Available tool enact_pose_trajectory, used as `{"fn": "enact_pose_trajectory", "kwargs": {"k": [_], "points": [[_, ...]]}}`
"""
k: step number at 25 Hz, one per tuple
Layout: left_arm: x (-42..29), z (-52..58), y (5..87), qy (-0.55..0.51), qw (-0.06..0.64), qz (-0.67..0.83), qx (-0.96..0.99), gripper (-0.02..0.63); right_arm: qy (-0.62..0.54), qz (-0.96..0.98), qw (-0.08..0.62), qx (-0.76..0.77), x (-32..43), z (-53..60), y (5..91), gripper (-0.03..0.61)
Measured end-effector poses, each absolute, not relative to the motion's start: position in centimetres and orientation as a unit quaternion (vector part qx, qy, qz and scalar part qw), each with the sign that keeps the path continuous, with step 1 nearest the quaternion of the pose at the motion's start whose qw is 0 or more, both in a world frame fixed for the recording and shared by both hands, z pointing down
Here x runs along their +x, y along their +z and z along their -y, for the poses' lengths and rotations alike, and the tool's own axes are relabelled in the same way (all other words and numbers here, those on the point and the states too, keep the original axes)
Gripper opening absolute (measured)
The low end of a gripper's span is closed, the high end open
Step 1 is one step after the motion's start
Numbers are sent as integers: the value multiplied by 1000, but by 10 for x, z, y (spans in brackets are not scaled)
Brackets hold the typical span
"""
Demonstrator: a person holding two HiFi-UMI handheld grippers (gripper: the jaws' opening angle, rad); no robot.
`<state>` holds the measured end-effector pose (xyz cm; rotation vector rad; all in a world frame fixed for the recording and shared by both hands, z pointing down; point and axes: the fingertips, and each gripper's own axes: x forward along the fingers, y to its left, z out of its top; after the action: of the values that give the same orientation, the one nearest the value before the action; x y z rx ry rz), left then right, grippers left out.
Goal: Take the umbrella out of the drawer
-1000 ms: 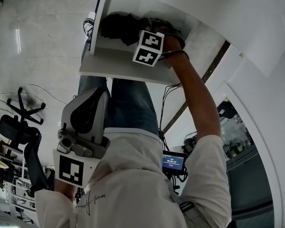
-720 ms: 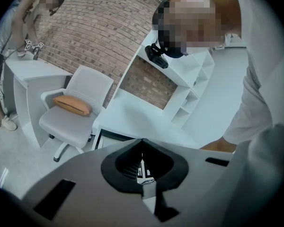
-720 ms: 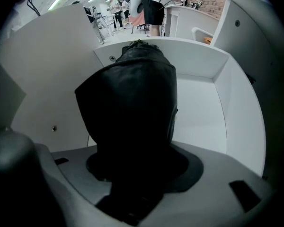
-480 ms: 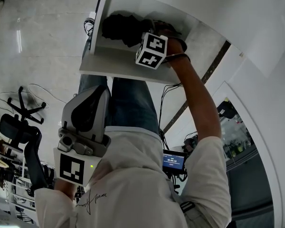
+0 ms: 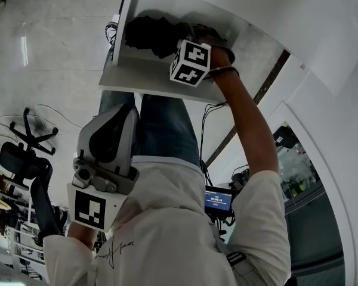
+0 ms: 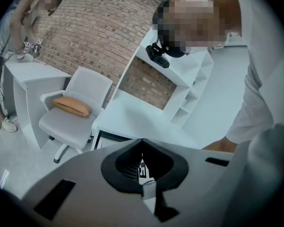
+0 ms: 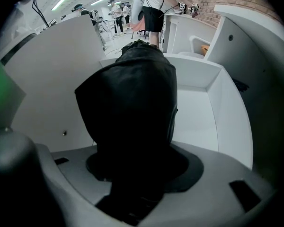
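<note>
Your right gripper (image 7: 141, 181) is clamped on the black folded umbrella (image 7: 132, 93). Its own view shows the dark fabric bundle filling the space between the two jaws and running forward along the drawer (image 7: 199, 77). Umbrella lies inside the white drawer, near its left wall, with bare white floor to its right. Same view, far end: a person (image 7: 154, 6) stands at a white counter.

Head view gives the outside of this. Drawer is pulled open in front of you, and the umbrella is a dark mass at its back. Your right arm reaches in, and the gripper's marker cube (image 5: 190, 62) sits over the drawer's front edge. The jaws themselves do not show from up here; only the right gripper view shows the grip.

Left gripper (image 5: 104, 159) is held low against your torso, well apart from the drawer. Its own view shows the jaws drawn together with nothing held, only a thin slit between the dark pads. Past them: a white desk (image 6: 132, 122), a white office chair (image 6: 68, 126) bearing an orange cushion (image 6: 72, 106), and a brick wall (image 6: 94, 27). None of that appears in the head view, which shows instead a black chair (image 5: 24, 159) on pale floor at left and a small lit screen (image 5: 218, 200) below your right arm.
</note>
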<state>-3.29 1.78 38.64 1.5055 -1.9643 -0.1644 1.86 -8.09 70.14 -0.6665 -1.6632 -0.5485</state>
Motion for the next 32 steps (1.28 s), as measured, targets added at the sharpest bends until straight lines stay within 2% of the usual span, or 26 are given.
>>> {"fn": "enact_pose_trajectory", "kwargs": {"k": [32], "points": [[-24,-17,355,-80,309,760,567,15,-230,735,577,-271,21,78,666,233]]}}
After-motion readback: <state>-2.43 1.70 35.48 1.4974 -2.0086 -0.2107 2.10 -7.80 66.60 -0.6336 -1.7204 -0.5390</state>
